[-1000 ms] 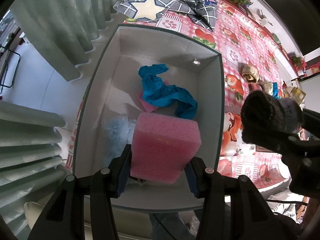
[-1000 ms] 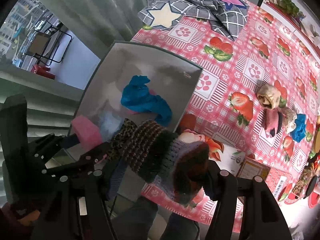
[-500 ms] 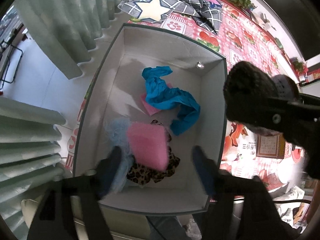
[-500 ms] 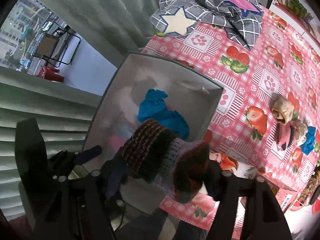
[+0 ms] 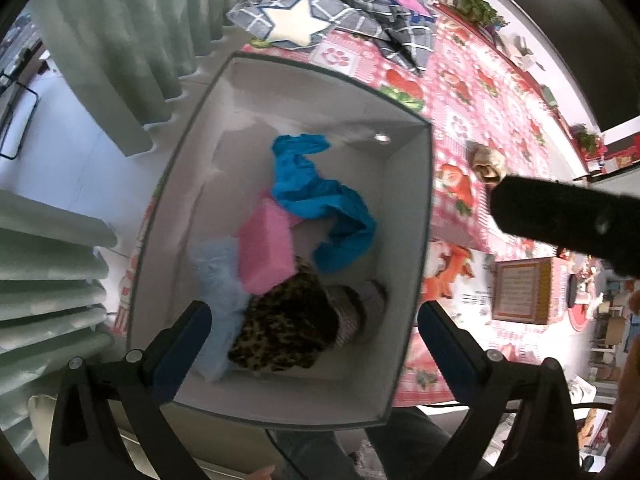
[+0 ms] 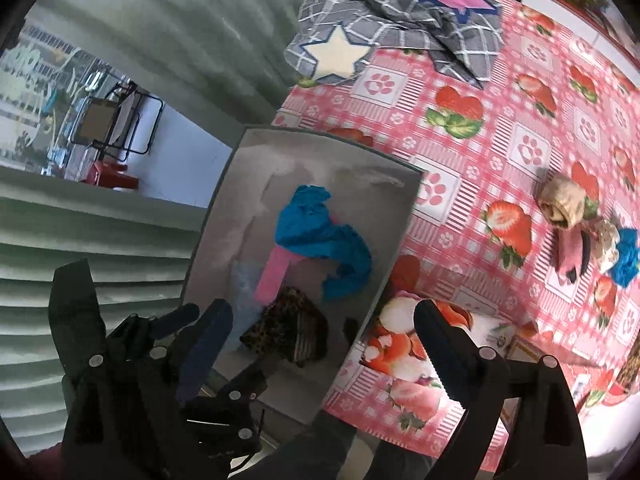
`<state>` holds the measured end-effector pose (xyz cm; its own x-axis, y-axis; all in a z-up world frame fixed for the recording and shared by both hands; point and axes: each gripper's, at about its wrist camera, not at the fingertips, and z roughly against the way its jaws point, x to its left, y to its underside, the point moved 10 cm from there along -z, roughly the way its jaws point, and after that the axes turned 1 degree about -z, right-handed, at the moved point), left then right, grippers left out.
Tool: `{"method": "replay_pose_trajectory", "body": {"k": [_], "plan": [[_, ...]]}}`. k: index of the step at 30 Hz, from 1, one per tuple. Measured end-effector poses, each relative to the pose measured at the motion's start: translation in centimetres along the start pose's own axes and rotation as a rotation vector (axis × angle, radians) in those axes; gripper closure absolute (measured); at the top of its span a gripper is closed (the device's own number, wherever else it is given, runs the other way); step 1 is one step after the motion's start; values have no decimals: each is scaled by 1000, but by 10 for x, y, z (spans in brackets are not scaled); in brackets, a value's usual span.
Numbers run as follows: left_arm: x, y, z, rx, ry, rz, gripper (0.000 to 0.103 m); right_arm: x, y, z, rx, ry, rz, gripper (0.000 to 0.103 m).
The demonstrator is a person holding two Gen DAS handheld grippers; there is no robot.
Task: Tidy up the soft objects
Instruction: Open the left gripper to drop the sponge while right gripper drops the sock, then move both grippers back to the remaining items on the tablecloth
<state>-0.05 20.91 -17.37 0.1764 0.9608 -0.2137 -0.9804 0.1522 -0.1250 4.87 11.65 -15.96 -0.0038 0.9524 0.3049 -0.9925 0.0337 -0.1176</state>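
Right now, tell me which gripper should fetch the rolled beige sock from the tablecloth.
Probably the right gripper. Its jaws are opening with nothing between them, and the rolled beige sock lies on its side. The left gripper, also opening and empty, hangs over the box.

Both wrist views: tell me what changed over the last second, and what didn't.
The left gripper let go of the pink sponge, which dropped into the grey box. The right gripper released the knitted striped piece, now in the box beside the leopard-print cloth. Both jaws are opening with nothing between them. The blue cloth, the box and the rolled items on the tablecloth stayed put.
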Motion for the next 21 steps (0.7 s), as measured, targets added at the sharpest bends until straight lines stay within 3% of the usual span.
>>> {"method": "replay_pose_trajectory", "body": {"k": [9, 15, 17, 19, 21], "plan": [[-65, -17, 20, -18, 86, -98, 0, -63, 26, 55, -64, -76, -173, 10], [-117, -21, 12, 18, 136, -154, 0, -139, 54, 102, -118, -101, -363, 10], [-137, -21, 2, 45, 143, -173, 0, -172, 64, 116, -138, -85, -433, 8], [-153, -23, -8, 67, 132, -195, 0, -205, 72, 125, -153, -55, -494, 0], [-168, -29, -18, 81, 110, -223, 0, -240, 81, 128, -163, -18, -561, 0]]}}
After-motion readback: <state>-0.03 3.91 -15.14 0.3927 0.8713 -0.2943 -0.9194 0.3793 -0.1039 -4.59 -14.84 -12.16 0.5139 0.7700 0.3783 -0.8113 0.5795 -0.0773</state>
